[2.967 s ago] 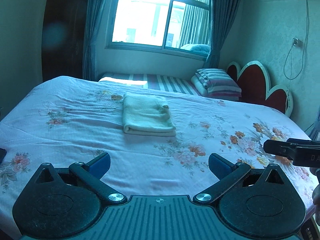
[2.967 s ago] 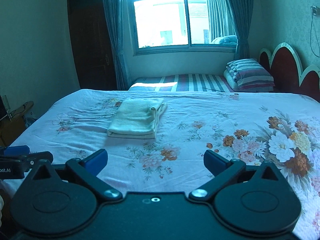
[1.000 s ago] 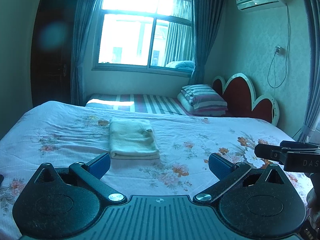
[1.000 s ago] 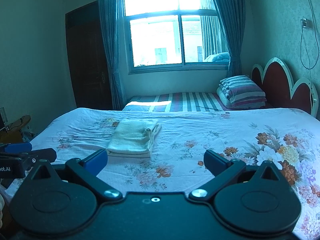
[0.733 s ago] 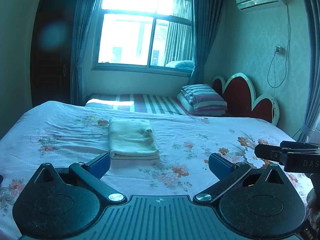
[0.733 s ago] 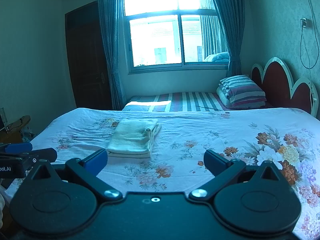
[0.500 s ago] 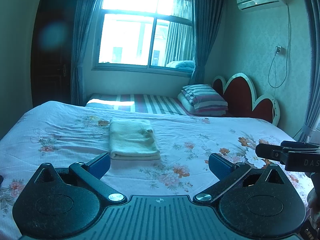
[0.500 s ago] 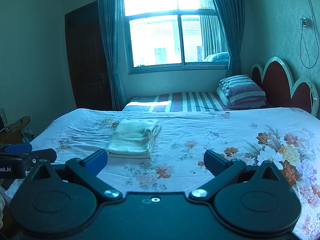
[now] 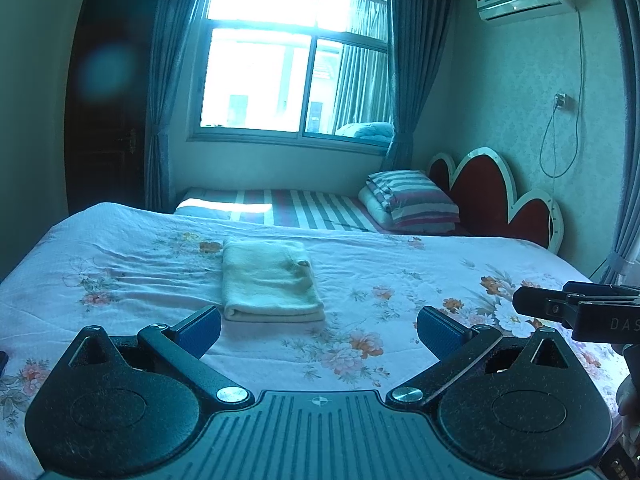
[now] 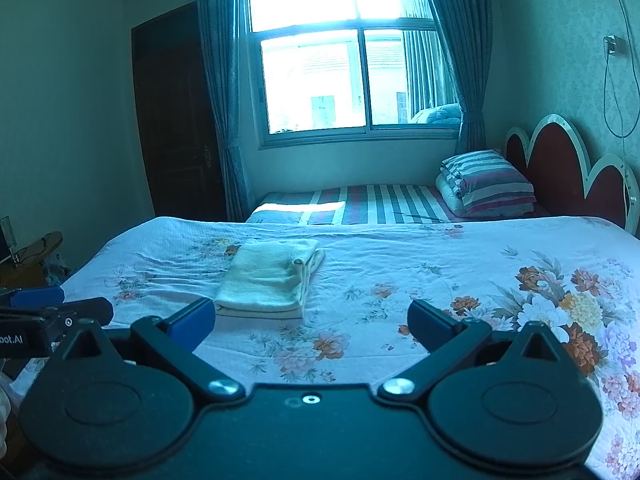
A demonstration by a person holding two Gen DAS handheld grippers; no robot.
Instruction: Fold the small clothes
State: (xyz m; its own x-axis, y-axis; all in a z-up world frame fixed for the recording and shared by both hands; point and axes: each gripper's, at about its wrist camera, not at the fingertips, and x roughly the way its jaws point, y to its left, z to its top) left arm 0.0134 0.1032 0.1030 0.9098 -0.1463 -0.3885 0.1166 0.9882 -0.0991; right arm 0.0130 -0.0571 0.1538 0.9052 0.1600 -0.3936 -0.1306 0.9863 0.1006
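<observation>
Cloth: a pale cream cloth [image 9: 271, 282] is lying folded into a thick rectangle, its layered edges showing along the near and right sides; in the right wrist view the cloth [image 10: 269, 278] is showing stacked layers at its right edge.
Where it lies: it is resting flat on the flowered bedspread [image 9: 400, 288], in the middle of the frame, left of centre.
Cloth and left gripper: the left gripper [image 9: 319, 330] is sitting at the bottom of the frame with the cloth just above its left blue pad, apart from it.
Cloth and right gripper: the right gripper [image 10: 310, 322] is sitting low in its frame, the cloth lying above its left pad, not touching.
Left jaws: standing wide apart, holding nothing.
Right jaws: also spread wide, holding nothing.
Background: a striped pillow [image 9: 412, 202] is lying in the upper right of the frame, beside the red headboard [image 9: 496, 196].
</observation>
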